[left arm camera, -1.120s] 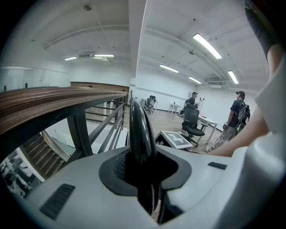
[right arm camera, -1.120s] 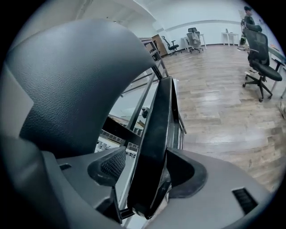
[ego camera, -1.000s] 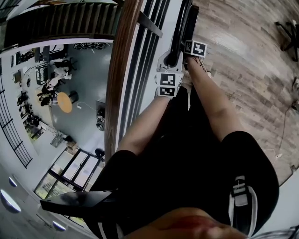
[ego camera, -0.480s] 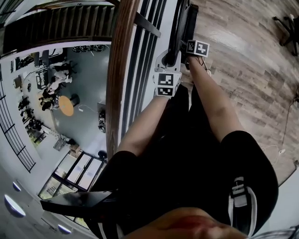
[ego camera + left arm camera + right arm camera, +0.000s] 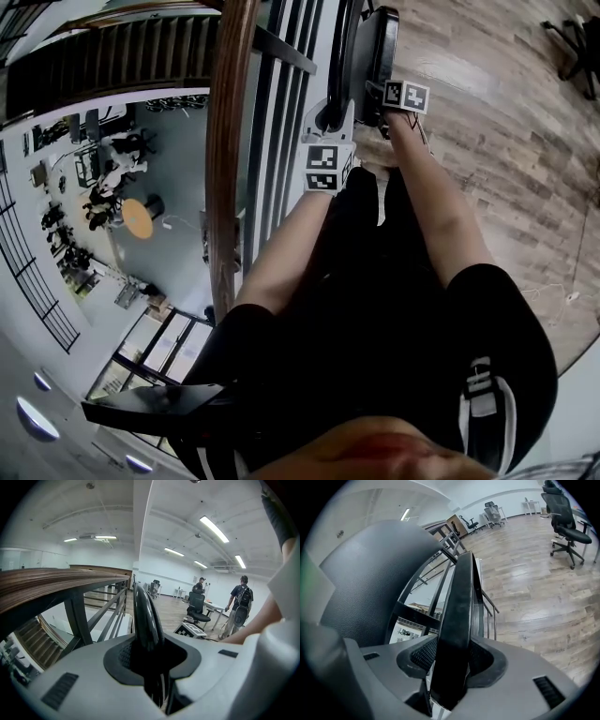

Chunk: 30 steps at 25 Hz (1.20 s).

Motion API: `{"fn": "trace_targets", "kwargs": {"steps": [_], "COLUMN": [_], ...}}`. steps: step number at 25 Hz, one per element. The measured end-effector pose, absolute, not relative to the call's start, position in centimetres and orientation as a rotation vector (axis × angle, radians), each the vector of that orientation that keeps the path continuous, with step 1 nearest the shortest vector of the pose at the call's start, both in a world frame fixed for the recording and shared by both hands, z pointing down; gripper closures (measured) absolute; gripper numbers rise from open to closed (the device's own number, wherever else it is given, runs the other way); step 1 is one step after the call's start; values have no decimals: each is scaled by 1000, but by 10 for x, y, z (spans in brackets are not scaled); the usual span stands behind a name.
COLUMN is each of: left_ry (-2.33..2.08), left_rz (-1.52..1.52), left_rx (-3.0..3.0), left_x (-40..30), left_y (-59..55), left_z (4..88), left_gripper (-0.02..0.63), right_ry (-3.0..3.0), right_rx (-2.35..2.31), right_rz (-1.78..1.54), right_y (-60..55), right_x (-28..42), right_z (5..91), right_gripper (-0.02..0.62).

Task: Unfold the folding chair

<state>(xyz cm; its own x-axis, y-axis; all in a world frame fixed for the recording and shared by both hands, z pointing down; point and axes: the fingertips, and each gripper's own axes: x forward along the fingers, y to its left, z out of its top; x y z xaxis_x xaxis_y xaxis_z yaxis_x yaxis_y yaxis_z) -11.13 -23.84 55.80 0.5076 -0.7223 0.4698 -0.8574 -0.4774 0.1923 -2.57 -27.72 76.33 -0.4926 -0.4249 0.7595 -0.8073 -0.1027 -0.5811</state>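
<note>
The black folding chair [image 5: 373,54] stands folded by the railing, just past the person's knees. My left gripper [image 5: 330,120] is shut on its curved black frame tube [image 5: 144,616], which fills the gap between the jaws of the left gripper [image 5: 151,665]. My right gripper [image 5: 386,105] grips the chair's flat black edge [image 5: 458,606]. The jaws of the right gripper [image 5: 451,665] have just been closing, and both pads now press on that edge. The chair's lower part is hidden behind the grippers.
A brown wooden handrail [image 5: 225,141] with black bars [image 5: 281,103] runs along the left, with a drop to a lower floor [image 5: 141,206] beyond it. Wood flooring [image 5: 506,131] lies to the right. Office chairs [image 5: 565,520] and standing people [image 5: 239,604] are farther off.
Both grippers have shifted slightly along the chair's top, the right one a little farther right. More of the chair's black top shows at the upper edge.
</note>
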Motion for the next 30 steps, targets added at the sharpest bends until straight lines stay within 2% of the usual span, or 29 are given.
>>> {"fn": "trace_targets", "kwargs": {"steps": [17,30], "left_ry": [-1276,-1249], "left_rz": [388,351], "left_rx": [2278,2235], "left_x": [-118,-134], "left_y": [-246,-244], "left_z": [580,600], "left_gripper": [523,522], "right_ry": [-1969,-2085], "right_rx": [1207,1074], "right_rz": [1860,1973], "right_y": [-248,-229], "right_x": [88,131], "right_z": [807,838], "right_gripper": [406,405]}}
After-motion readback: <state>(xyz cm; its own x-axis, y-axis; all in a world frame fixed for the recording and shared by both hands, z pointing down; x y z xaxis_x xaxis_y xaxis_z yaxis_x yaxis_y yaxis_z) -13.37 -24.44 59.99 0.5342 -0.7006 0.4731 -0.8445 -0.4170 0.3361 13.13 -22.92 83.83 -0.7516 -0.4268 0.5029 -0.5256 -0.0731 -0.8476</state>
